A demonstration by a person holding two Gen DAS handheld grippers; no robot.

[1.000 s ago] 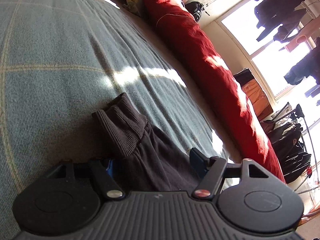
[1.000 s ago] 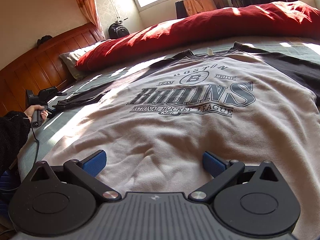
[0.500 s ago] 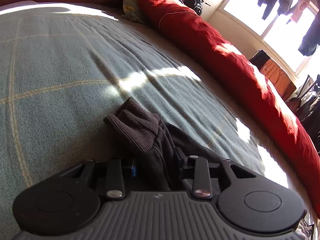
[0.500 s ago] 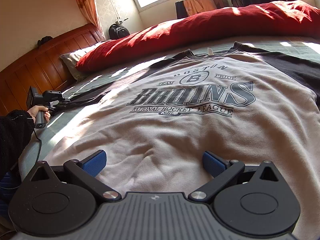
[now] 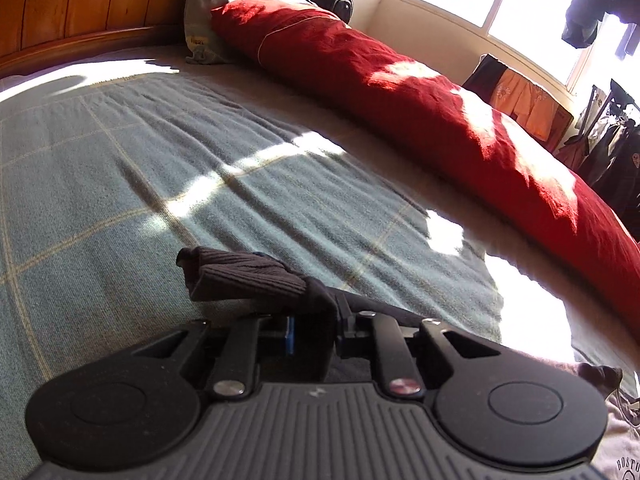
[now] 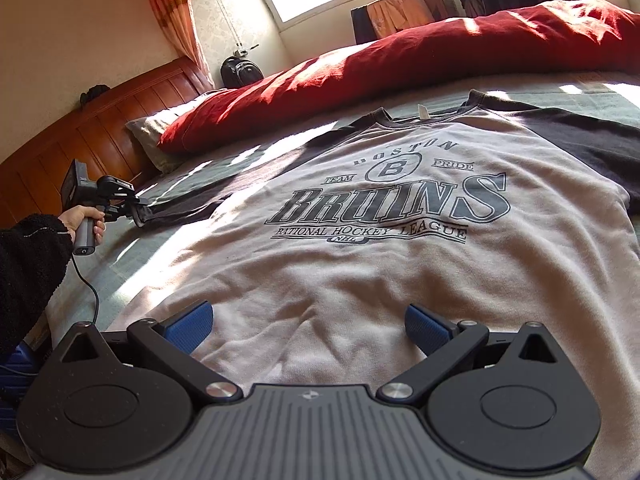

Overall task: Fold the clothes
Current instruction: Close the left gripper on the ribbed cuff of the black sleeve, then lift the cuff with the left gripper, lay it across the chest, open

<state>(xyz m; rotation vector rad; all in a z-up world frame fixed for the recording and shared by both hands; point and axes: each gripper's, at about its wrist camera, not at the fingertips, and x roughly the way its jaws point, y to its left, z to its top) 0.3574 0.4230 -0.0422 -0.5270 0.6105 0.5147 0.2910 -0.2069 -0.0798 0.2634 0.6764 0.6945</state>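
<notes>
A grey sweatshirt [image 6: 360, 280] with dark sleeves and a Bruins print lies flat, front up, on the bed. My left gripper [image 5: 314, 320] has its jaws closing, pressed on the dark ribbed cuff [image 5: 240, 276] of the sleeve; the cuff sticks out past the fingers, lifted off the blanket. In the right wrist view the left gripper [image 6: 136, 210] holds the end of that sleeve [image 6: 188, 210] at the far left. My right gripper [image 6: 308, 324] stands open, low over the sweatshirt's lower part, with nothing gripped between its blue pads [image 6: 188, 326].
A teal checked blanket [image 5: 120, 180] covers the bed. A long red duvet [image 5: 440, 92] lies along its far side, with a pillow [image 5: 208, 12] and a wooden headboard [image 5: 80, 0] beyond. A person's hand [image 6: 86, 218] in a black fleece sleeve [image 6: 28, 264] holds the left gripper.
The left jaws closed on the cuff, then rose and rolled, lifting the cuff off the blanket. The right gripper has stayed still and open.
</notes>
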